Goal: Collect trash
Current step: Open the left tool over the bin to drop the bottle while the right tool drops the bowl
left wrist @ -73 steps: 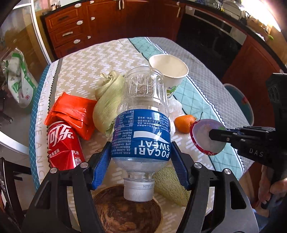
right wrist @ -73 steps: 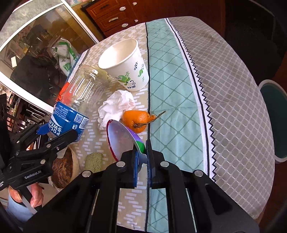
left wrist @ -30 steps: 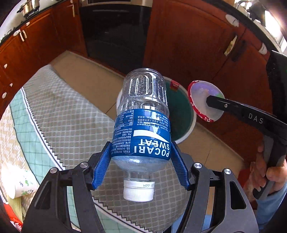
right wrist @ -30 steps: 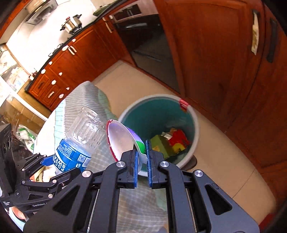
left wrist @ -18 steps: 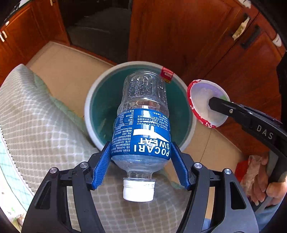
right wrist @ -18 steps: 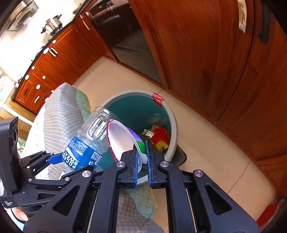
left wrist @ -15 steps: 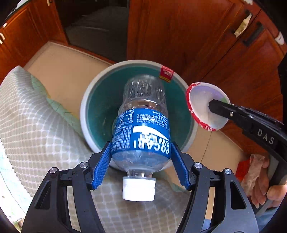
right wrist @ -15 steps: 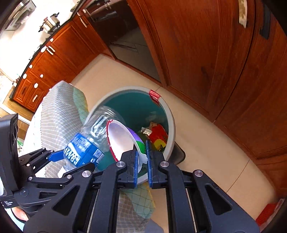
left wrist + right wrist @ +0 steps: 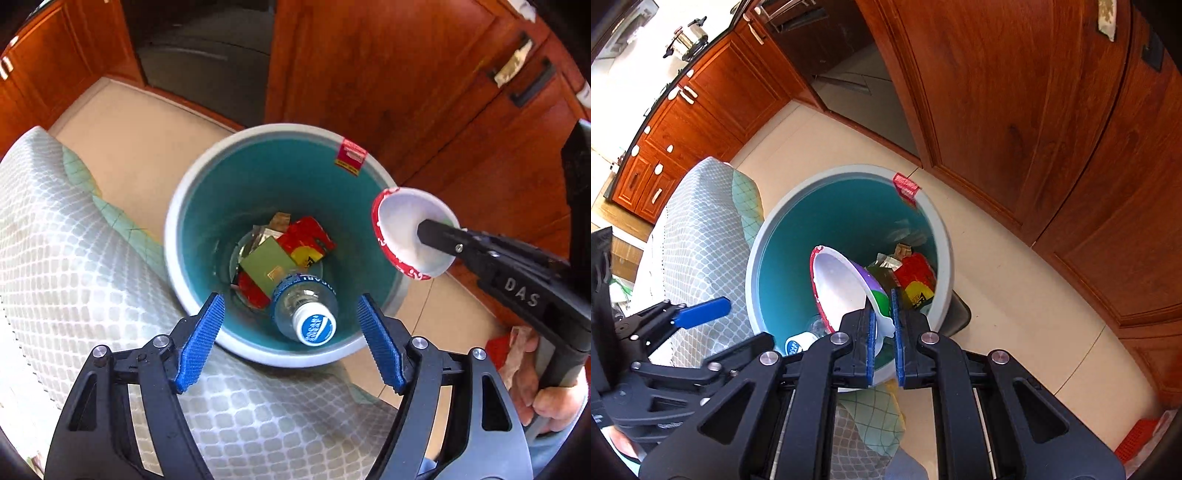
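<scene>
**Bottle in the bin**

My left claw [image 9: 290,341] has just been opening and hangs empty over the bin [image 9: 177,206]; the bottle [image 9: 304,310] lies inside (cap up). My right claw [image 9: 882,332] grips the bowl [image 9: 842,284] above it.

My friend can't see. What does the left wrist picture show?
A plastic bottle lies inside a teal trash bin among wrappers, below the left gripper, whose jaws have just opened wide and hold nothing. The right gripper holds a small cup by the bin's rim.
</scene>
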Demonstrator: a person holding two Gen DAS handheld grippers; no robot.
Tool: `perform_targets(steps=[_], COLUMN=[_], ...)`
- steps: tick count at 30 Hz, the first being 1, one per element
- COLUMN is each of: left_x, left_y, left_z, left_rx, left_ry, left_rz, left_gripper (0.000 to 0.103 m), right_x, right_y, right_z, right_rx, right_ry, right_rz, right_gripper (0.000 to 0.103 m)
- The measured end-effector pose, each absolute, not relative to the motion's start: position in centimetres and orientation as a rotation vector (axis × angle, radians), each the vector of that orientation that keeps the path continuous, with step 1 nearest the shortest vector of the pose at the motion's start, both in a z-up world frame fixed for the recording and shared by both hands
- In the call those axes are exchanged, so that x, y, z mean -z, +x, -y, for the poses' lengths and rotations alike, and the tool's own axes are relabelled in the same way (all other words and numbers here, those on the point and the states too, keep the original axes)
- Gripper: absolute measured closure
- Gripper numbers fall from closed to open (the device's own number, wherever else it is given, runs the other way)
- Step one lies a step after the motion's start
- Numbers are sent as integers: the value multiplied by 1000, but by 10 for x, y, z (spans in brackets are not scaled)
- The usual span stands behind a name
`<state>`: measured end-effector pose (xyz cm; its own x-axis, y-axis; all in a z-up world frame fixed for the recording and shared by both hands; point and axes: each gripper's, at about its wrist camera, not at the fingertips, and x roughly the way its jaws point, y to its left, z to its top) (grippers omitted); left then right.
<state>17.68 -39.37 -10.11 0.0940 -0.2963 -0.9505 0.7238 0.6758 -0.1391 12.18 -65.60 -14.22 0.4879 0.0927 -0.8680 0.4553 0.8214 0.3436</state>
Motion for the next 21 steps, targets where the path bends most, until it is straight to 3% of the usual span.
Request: perform_targets(steps=[9, 11, 13, 15, 18, 21], left_x=[71, 65, 62, 59, 55, 52], left_y=[188, 190, 193, 194, 194, 192], left_z=[359, 352, 346, 342, 338, 334], left_rx=[748, 737, 730, 727, 721, 725], left_ry=[334, 316, 307, 298, 279, 264], left_rz=[-1241, -1238, -1237, -1235, -1222, -1212], left_gripper=[26, 25, 22, 20, 6, 4], right_x=[140, 141, 139, 135, 134, 133], right_y=[133, 136, 138, 138, 140, 140], right_z=[648, 647, 647, 645, 641, 638], right_rx=[235, 232, 234, 235, 229, 231], right_ry=[561, 568, 579, 572, 577, 577], right_rz=[-1064, -1067, -1054, -1038, -1049, -1067], right_gripper=[94, 84, 36, 33, 25, 20])
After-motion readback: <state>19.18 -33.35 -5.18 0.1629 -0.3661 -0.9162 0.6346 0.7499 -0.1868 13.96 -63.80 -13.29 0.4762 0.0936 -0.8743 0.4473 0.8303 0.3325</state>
